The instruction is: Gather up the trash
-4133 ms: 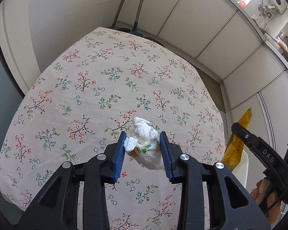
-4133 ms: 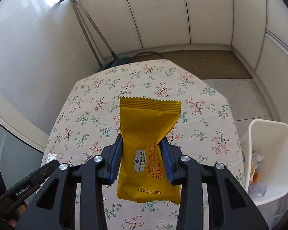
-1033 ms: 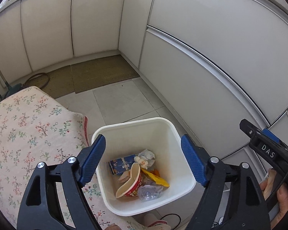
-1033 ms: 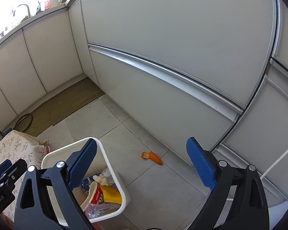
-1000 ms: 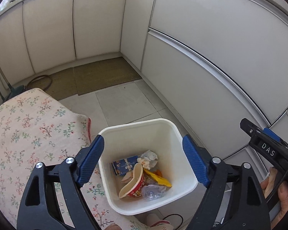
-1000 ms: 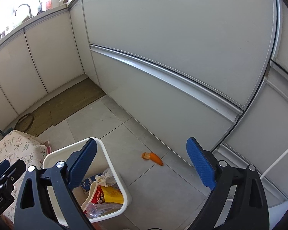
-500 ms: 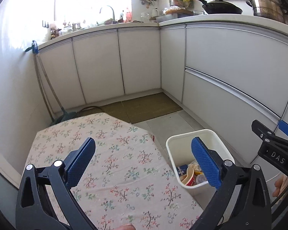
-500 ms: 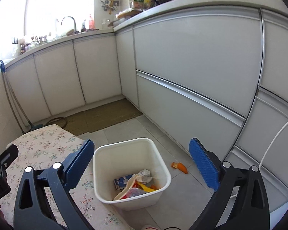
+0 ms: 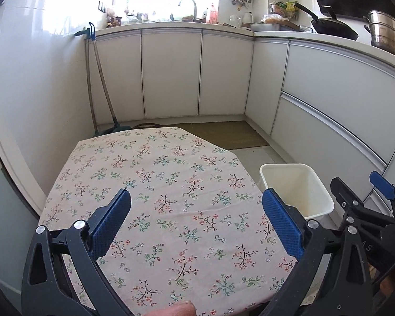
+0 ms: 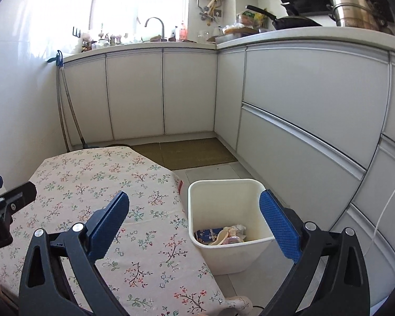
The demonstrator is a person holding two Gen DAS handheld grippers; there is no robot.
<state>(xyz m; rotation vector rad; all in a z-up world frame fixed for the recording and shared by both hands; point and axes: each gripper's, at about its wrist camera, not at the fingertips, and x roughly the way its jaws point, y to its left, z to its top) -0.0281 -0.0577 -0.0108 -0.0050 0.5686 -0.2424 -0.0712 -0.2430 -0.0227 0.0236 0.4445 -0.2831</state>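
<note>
A white trash bin [image 10: 225, 202] stands on the floor at the right edge of the table with the floral cloth [image 9: 158, 184]. Wrappers, a crumpled tissue and a blue carton [image 10: 206, 234] lie in its bottom. The bin also shows in the left wrist view [image 9: 297, 184]. My left gripper [image 9: 196, 223] is open and empty above the table's near half. My right gripper [image 10: 194, 222] is open and empty above the table's right edge and the bin. No trash shows on the cloth.
White kitchen cabinets [image 9: 171, 73] run along the back and right walls. A broom and mop [image 9: 97, 84] lean in the back left corner. A brown mat [image 10: 187, 152] lies on the tiled floor behind the bin. Pots [image 10: 355, 10] stand on the counter.
Both grippers held trash over the table, then hung open over the bin. They have since pulled back and tilted up, so table and kitchen now fill both views.
</note>
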